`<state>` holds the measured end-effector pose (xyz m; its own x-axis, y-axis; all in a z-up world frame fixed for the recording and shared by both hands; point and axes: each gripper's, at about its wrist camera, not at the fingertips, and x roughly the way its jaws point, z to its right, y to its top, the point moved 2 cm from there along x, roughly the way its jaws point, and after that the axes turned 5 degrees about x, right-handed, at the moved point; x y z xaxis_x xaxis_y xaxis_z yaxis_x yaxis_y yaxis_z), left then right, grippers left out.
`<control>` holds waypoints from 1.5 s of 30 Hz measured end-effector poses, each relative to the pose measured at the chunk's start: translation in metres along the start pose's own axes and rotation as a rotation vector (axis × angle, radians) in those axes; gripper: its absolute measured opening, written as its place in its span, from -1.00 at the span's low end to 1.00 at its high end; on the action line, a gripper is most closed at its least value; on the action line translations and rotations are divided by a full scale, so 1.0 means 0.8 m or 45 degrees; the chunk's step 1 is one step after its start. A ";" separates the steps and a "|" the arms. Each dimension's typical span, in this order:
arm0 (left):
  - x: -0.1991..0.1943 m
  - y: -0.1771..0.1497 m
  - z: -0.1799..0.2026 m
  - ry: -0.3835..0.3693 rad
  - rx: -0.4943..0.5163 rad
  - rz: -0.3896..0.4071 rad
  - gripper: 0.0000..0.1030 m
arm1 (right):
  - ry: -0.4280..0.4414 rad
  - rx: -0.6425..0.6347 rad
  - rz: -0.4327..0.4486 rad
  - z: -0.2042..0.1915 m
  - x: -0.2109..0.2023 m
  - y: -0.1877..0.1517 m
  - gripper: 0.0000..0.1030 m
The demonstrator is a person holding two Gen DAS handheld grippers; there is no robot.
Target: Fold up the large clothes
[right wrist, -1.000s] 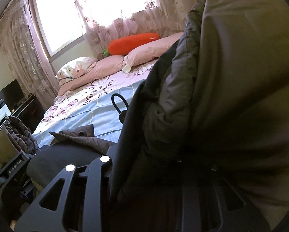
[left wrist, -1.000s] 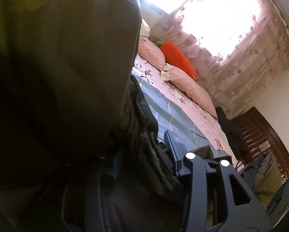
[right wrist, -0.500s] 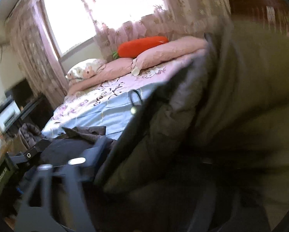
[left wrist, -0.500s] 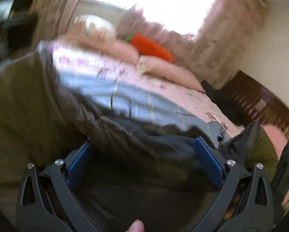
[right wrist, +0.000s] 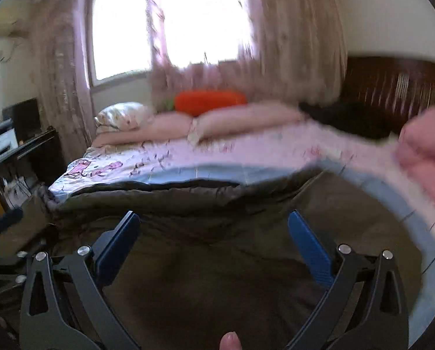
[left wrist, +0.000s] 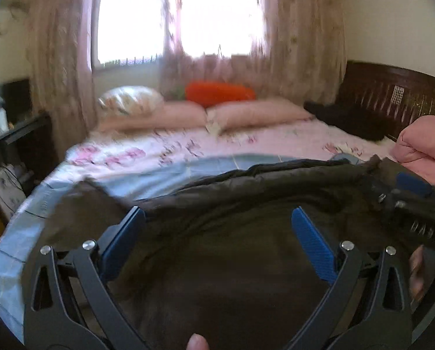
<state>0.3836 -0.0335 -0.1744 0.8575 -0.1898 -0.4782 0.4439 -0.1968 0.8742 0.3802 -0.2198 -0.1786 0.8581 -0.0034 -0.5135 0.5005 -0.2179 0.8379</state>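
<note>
A large dark olive padded jacket [left wrist: 226, 250] lies spread across the near end of the bed; it also fills the lower part of the right wrist view [right wrist: 217, 262]. My left gripper [left wrist: 217, 218] is wide open just above the jacket, holding nothing. My right gripper [right wrist: 213, 218] is also wide open over the jacket and empty. In the left wrist view the right gripper [left wrist: 409, 201] shows at the right edge, above the jacket's right end. Both views are motion-blurred.
The bed [left wrist: 173, 151] has a pink and blue sheet, pink pillows [left wrist: 258, 113] and an orange carrot cushion [left wrist: 220, 92] by the window. A dark garment [left wrist: 345, 119] lies near the wooden headboard [left wrist: 392, 96]. A pink quilt [right wrist: 427, 151] sits right. A desk [right wrist: 19, 145] stands left.
A second ago both grippers were shut on the jacket, holding it up. Both have opened, and the jacket now lies on the bed. Both cameras have swung level toward the window.
</note>
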 end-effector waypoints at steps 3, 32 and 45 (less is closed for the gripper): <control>0.076 0.021 -0.001 0.138 0.102 -0.096 0.96 | -0.200 -0.132 -0.161 -0.030 0.083 0.014 0.97; 0.095 -0.120 -0.269 0.102 -0.876 -0.216 0.96 | -0.375 0.653 -0.251 0.291 0.088 -0.039 0.97; 0.051 -0.096 -0.048 0.040 -0.204 -0.194 0.96 | -0.142 -0.174 -0.140 -0.027 0.044 -0.061 0.97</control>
<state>0.3946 0.0106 -0.2581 0.7841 -0.1389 -0.6049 0.6023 -0.0650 0.7956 0.3886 -0.1886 -0.2333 0.7833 -0.0969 -0.6140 0.6077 -0.0885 0.7892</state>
